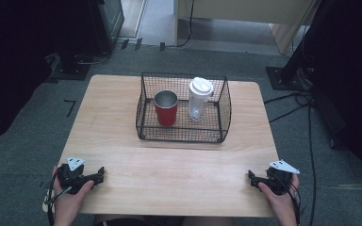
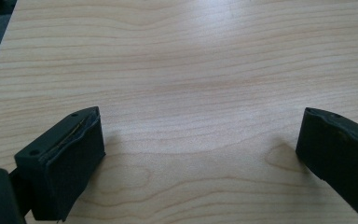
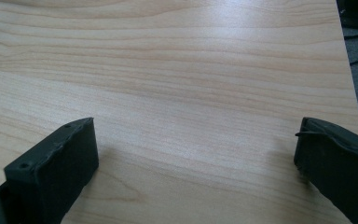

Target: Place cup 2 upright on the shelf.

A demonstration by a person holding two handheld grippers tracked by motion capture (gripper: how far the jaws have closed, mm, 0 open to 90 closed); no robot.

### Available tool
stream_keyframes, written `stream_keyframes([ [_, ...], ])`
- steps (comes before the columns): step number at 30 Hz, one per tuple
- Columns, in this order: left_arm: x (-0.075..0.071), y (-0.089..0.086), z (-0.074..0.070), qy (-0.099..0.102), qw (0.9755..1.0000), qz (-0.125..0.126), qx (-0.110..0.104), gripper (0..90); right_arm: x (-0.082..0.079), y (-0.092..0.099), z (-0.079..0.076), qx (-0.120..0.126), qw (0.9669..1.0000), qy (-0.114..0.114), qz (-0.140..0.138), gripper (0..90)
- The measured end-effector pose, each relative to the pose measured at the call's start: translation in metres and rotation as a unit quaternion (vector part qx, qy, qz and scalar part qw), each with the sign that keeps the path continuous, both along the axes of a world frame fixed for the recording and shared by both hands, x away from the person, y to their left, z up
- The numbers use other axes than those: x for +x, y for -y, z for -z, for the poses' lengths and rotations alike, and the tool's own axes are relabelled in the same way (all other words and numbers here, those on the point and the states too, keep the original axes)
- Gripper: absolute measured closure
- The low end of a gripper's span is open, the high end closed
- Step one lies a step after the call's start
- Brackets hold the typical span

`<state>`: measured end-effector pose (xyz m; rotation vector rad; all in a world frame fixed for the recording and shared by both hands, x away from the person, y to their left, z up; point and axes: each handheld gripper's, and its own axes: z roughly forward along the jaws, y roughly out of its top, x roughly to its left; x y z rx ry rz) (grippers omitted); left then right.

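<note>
Left gripper (image 1: 99,173) and right gripper (image 1: 251,177) rest at the near corners of the wooden table (image 1: 169,179), jaws spread wide, holding nothing. Mid-table, a wire basket (image 1: 184,134) holds a red cup (image 1: 166,108) and a seemingly clear lidded bottle (image 1: 199,99). Grey carpet (image 1: 23,141) surrounds.

One overhead camera, two riding low on my tongs.

From the high view I look forward and down on the whole table (image 1: 169,174), with the left gripper (image 1: 99,175) and right gripper (image 1: 253,178) at its near corners. Each gripper view sits close above the bare wood between its own spread jaws; all three share that near strip of tabletop.
</note>
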<state>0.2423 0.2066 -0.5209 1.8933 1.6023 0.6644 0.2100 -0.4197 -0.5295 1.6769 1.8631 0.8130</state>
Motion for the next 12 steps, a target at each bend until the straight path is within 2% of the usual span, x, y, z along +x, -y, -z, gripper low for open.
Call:
stream_keyframes([
  [10,0.0000,0.0001,0.0001,0.000,1.0000,-0.001,-0.001,1.6,0.0000,0.0001,0.0000,0.001,1.0000,0.000,0.000,0.0],
  [12,0.0008,0.0022,0.0000,0.000,0.9999,-0.013,-0.001,1.5,0.0000,0.0006,0.0001,0.000,1.0000,0.001,0.002,0.0],
])
